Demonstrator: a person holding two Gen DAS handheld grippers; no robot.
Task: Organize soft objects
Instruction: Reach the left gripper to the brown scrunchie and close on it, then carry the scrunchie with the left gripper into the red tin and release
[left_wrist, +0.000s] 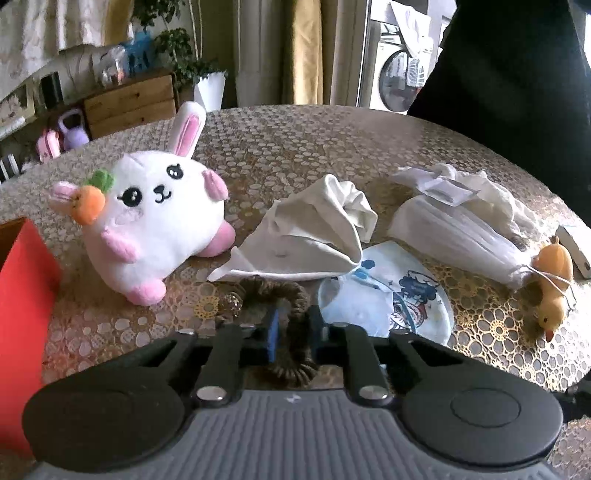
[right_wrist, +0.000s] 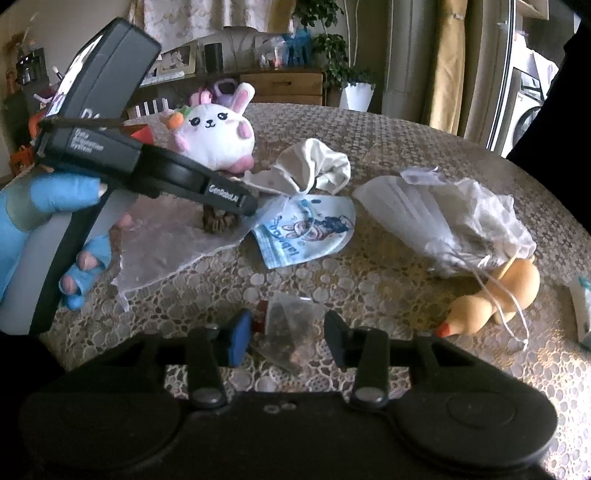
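My left gripper (left_wrist: 291, 332) is shut on a brown scrunchie (left_wrist: 291, 295) low over the table; in the right wrist view the scrunchie (right_wrist: 218, 221) hangs under the left gripper (right_wrist: 232, 201). A white bunny plush (left_wrist: 155, 218) sits at the left. A white cloth (left_wrist: 306, 229), a printed blue face mask (left_wrist: 391, 302), a pile of white masks (left_wrist: 461, 229) and a yellow rubber duck (left_wrist: 554, 284) lie to the right. My right gripper (right_wrist: 286, 332) is open, its jaws on either side of a small clear packet (right_wrist: 284, 325) on the table.
A red box (left_wrist: 22, 295) stands at the table's left edge. A clear plastic sheet (right_wrist: 166, 243) lies under the left gripper. The lace-covered round table (left_wrist: 295, 147) has a cabinet, plants and curtains behind it. A dark-clothed person stands at the right.
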